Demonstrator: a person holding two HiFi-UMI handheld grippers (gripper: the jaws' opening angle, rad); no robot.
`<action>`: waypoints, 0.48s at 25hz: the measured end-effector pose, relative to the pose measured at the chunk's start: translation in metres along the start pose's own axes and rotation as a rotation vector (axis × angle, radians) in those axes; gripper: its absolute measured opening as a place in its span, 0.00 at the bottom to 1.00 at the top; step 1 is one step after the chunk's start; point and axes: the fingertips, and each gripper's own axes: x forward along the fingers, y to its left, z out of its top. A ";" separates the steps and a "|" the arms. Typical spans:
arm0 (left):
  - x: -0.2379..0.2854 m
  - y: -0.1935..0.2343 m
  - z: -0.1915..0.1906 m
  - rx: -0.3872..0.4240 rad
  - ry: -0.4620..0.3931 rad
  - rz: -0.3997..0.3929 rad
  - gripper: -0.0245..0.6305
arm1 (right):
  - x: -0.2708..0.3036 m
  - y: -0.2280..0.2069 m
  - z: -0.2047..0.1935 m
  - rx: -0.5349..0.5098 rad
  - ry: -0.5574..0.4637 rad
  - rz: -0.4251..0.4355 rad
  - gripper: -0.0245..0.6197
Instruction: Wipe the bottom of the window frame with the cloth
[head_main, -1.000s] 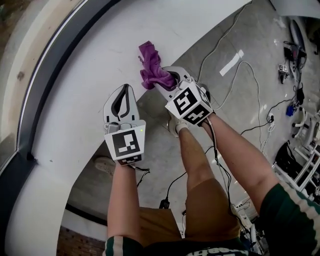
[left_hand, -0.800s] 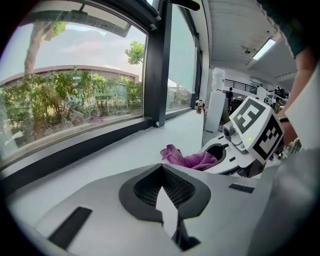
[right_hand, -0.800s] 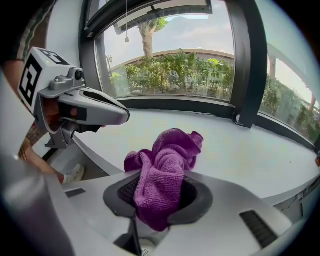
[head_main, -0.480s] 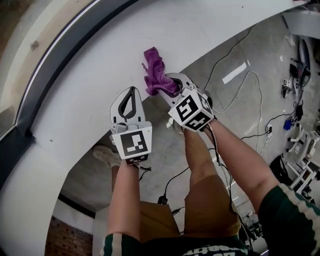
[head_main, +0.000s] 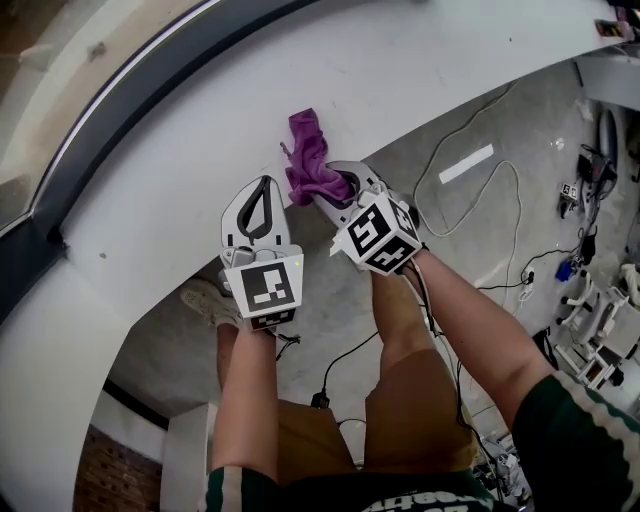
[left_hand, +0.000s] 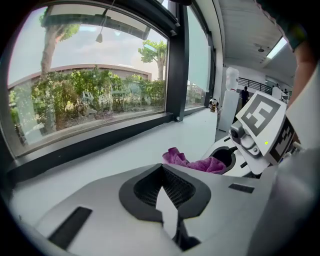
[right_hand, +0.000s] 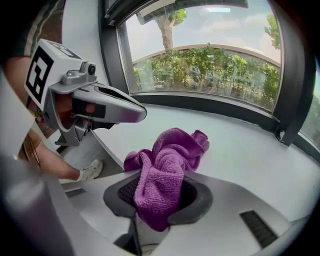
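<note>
Two hand-held grippers and one purple cloth are in view. A dark window frame (head_main: 120, 105) curves across the upper left of the head view, and the broad white sill (head_main: 170, 190) runs below it.

Left of centre, the left hand-held gripper (head_main: 262, 185) sits over the sill's near edge. Its jaws are closed tip to tip with nothing between them, and whether it touches the sill cannot be told. The cloth (head_main: 310, 155) lies bunched on the sill just above centre, up and to the right of this gripper and clear of it.

Right of centre, the right hand-held gripper (head_main: 342, 182) is clamped on the cloth's near end. In the right gripper view a fold hangs down between the pads, and the rest spills forward onto the sill.

On the right, cables (head_main: 470, 190) trail over the grey floor.
</note>
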 end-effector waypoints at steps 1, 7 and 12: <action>-0.005 0.005 -0.002 -0.003 -0.006 0.003 0.04 | 0.003 0.008 0.003 -0.010 0.003 0.008 0.23; -0.041 0.041 -0.023 -0.032 -0.017 0.034 0.04 | 0.022 0.059 0.029 -0.060 0.013 0.055 0.23; -0.052 0.054 -0.035 -0.058 -0.015 0.056 0.04 | 0.034 0.072 0.037 -0.085 0.010 0.072 0.23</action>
